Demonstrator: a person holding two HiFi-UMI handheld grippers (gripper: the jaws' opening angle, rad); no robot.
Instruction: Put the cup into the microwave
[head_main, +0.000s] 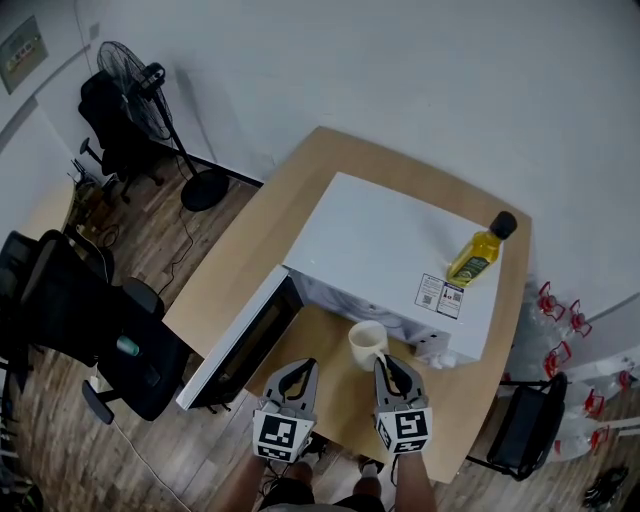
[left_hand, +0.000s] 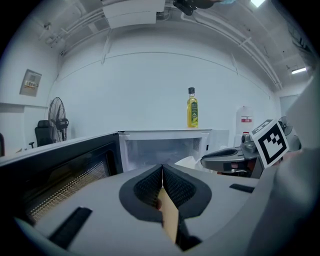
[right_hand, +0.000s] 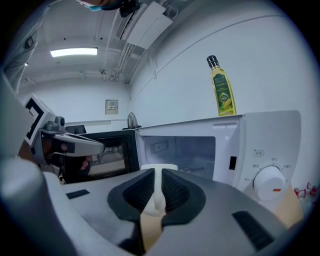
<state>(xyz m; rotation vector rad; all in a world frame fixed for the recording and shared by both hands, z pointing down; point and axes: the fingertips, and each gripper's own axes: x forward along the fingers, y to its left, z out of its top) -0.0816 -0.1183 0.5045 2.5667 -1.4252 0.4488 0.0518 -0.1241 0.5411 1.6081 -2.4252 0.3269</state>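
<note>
Nearest the person, each hand carries a smooth grey plastic tool capped by a cube of black-and-white square markers. The left gripper has its two dark, finely ribbed pads pressed flat against each other with nothing between them. Only the pale wood of the table shows through the slit beneath.

Just beside it, the right gripper has its pads narrowed onto the curved, glossy white handle of the cup. The cup is a plain cream-white cylinder with a round open rim. It sits right at the mouth of the microwave, over the strip of table in front of the opening. I cannot tell whether its base touches the wood.

The microwave is a white, boxy metal case with a pale, empty cavity. Its door is swung fully out to the left, showing dark glass backed by perforated mesh. A round white dial sits on the control panel at the right.

On the flat top near the front edge are two small printed labels. Farther back stands a slim bottle of yellow oil with a black cap, upright. Beyond the table are black office chairs on plank flooring and a round wire-caged standing fan against the white wall.
</note>
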